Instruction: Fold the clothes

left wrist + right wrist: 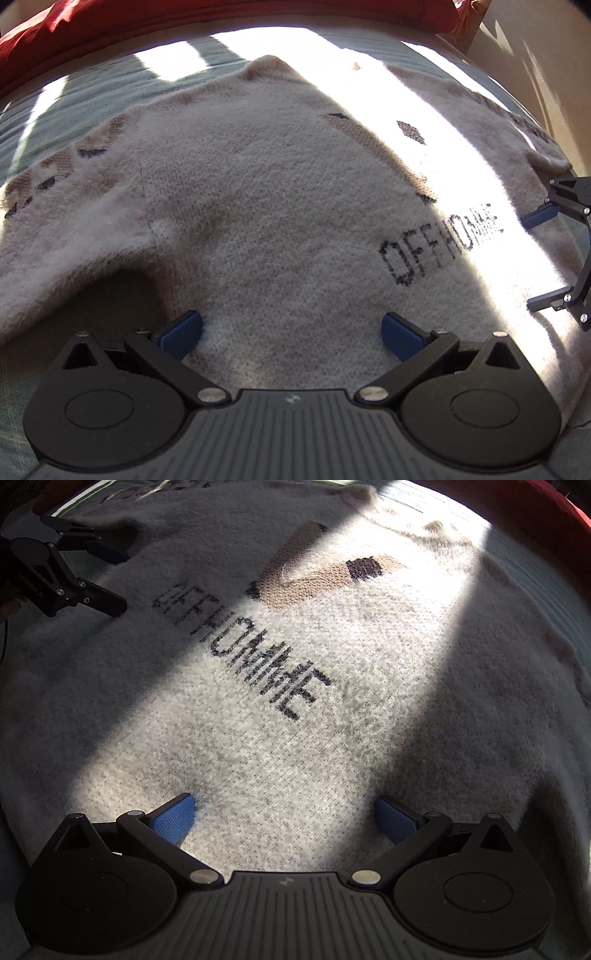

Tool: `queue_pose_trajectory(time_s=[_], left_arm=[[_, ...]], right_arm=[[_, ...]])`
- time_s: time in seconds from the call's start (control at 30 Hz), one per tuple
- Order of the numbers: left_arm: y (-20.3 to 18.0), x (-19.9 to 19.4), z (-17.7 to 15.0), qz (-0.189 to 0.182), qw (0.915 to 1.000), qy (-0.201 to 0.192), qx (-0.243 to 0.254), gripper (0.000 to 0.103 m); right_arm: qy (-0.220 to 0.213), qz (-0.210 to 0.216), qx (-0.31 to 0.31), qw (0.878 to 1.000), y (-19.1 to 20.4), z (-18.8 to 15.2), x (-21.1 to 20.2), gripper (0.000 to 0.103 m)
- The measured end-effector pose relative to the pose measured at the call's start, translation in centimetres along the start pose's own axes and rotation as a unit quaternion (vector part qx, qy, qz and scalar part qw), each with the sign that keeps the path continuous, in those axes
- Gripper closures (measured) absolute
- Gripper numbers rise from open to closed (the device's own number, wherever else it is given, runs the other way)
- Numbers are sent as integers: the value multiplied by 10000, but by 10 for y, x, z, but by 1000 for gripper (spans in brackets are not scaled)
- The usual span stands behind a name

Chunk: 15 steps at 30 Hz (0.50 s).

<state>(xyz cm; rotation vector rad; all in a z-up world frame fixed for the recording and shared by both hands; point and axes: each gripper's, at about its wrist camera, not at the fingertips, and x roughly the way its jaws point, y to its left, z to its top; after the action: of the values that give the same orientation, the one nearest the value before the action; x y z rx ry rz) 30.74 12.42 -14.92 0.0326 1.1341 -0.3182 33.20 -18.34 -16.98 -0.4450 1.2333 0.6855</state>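
You've got both the left gripper (pixel 291 334) and right gripper (pixel 284 818) spread wide, holding nothing, hovering over the sweater (pixel 277 221) lying flat on the bed (pixel 92 92), lettering (pixel 240 646) between them.

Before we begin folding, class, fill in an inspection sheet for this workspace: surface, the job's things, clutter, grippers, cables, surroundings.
Surface: grey-green ribbed bedding, crossed by bands of sunlight and shadow.
Job's things: one fuzzy cream sweater spread flat, unfolded, with dark knitted lettering and tan and dark patches; one sleeve lies out to the side.
Clutter: nothing seen on the sweater.
Grippers: left gripper open, blue pads over the sweater's near edge, holding nothing; right gripper open, likewise empty. Whether the pads touch the knit cannot be told.
Cables: a thin dark cable at the picture's edge beside the left gripper.
Surroundings: red fabric along the far edge; a pale wall beyond.
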Motion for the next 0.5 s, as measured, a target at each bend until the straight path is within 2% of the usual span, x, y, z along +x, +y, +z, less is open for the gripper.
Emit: queue_pose_trajectory(time_s=[0.07, 0.13, 0.2, 0.33, 0.37, 0.5], left_arm=[[6, -10, 4, -76, 9997, -42, -227, 1], [27, -28, 7, -100, 9965, -263, -793, 1], [49, -46, 9, -117, 9895, -484, -1353, 1], [110, -68, 6, 249, 9700, -929, -2234, 1], [133, -71, 5, 341, 9615, -1040, -2520, 1], [197, -68, 5, 150, 9336, -1429, -3281, 2]], right_arm=[[-8, -19, -8, 10000, 1, -1, 0, 0], [30, -24, -10, 10000, 1, 0, 0, 0], [69, -27, -11, 10000, 2, 1, 1, 0], [156, -17, -29, 9999, 3, 3, 2, 0], [168, -11, -36, 9999, 3, 3, 2, 0], [196, -1, -43, 9998, 4, 2, 3, 0]])
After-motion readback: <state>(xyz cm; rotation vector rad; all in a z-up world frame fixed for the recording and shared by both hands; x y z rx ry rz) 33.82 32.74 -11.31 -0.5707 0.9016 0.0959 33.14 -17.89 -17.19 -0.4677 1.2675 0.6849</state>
